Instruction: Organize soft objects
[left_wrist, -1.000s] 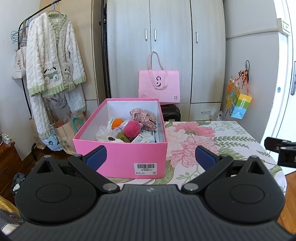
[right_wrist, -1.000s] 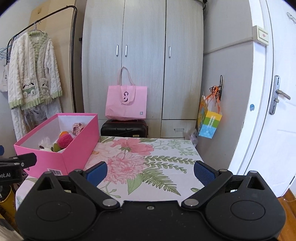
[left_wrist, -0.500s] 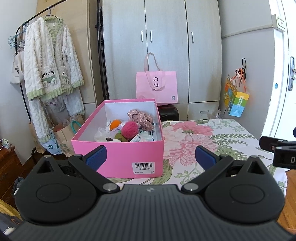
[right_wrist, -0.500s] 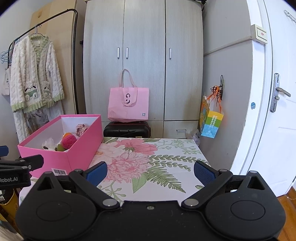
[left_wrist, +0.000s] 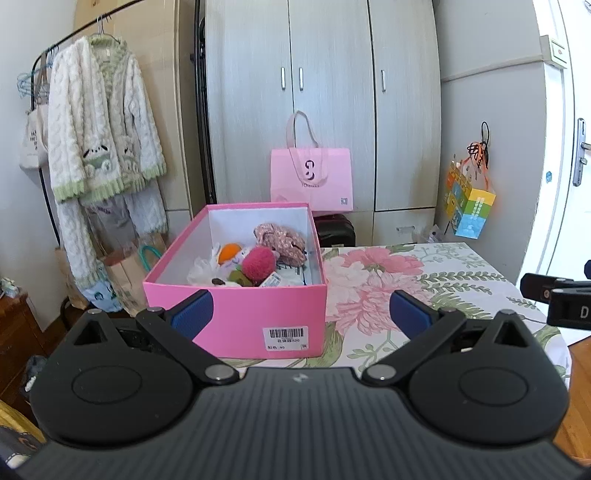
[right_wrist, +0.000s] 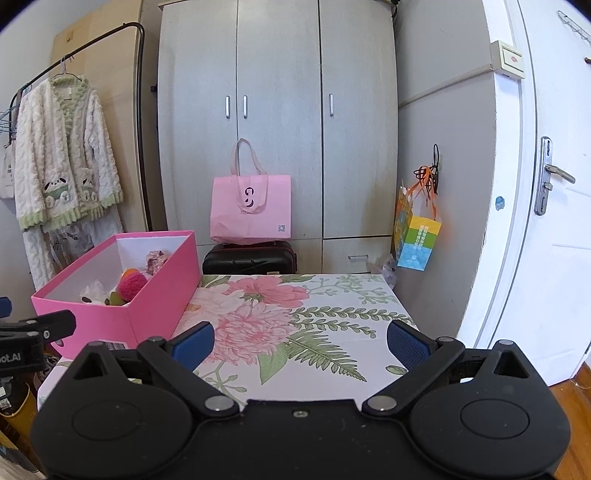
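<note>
You had the left gripper (left_wrist: 301, 308) hanging short of the pink box (left_wrist: 236, 321), blue pads spread wide w/ nothing between them. The box sat at about 12 o'clock from that gripper, on the left end of the floral tablecloth (left_wrist: 388, 291), barcode label facing you.

Inside the box, left to right: a white frilly piece (left_wrist: 201, 271) at 9 o'clock of the pile, an orange ball (left_wrist: 229, 252) just beside it, a red-pink pompom (left_wrist: 260, 261) in the middle touching its neighbours, and a floral scrunchie (left_wrist: 280, 238) toward 1 o'clock near the far wall. A tagged item lay in the near right corner — too small to tell what.

Further right, your right gripper (right_wrist: 299, 341) hung over the flower print, pads also spread apart, empty. From it the box was at roughly 10 o'clock. No loose soft items showed on the cloth in either view.

Judgement: the soft things looked already gathered in the box, so the step in hand was either the very start (pulling items out to sort) or the wrap-up — can't tell which. If it was the former, the next move would call for bringing the left gripper over the near wall and down onto the pompom, the topmost, easiest pick. It's squashy, so close gently and watch you don't snag the scrunchie alongside.
</note>
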